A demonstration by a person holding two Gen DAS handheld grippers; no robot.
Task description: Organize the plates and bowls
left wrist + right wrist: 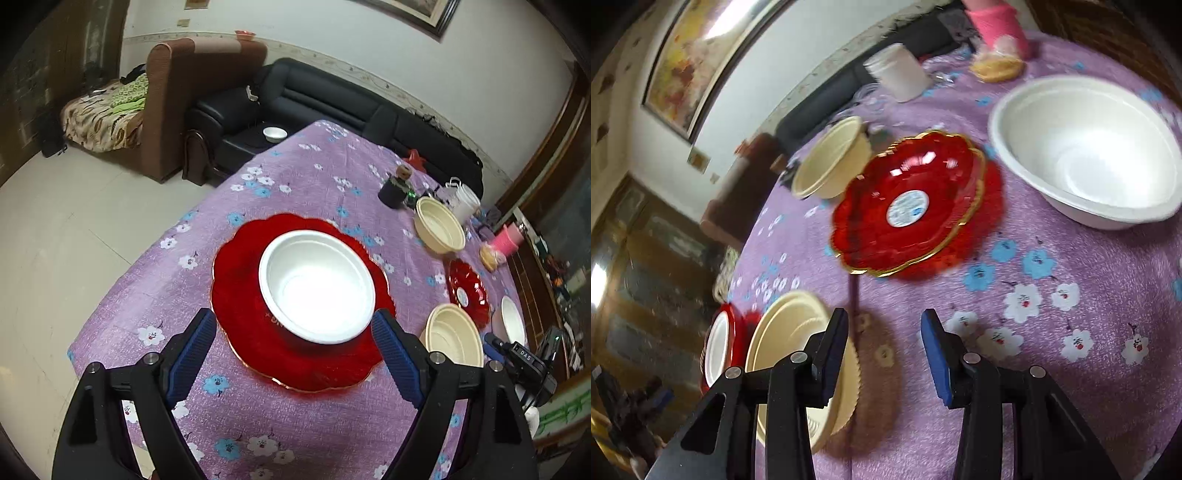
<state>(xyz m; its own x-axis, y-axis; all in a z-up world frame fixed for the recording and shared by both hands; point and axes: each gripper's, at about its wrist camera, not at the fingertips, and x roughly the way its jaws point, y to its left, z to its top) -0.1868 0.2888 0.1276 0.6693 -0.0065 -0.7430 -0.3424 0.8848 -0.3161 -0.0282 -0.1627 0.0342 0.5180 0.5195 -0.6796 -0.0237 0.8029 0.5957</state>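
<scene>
Left gripper (291, 347): jaws spread wide, empty, flanking the white bowl (317, 286) seated on the large red plate (236, 280), mid-counter.

Right gripper (884, 354): jaws part-spread, empty; cream bowl (786, 332) left, second red plate (905, 206) beyond. Advice: approach rim squarely, then close.

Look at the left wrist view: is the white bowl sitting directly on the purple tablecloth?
No: the white bowl rests on the large red scalloped plate, which lies between it and the purple floral tablecloth.
</scene>
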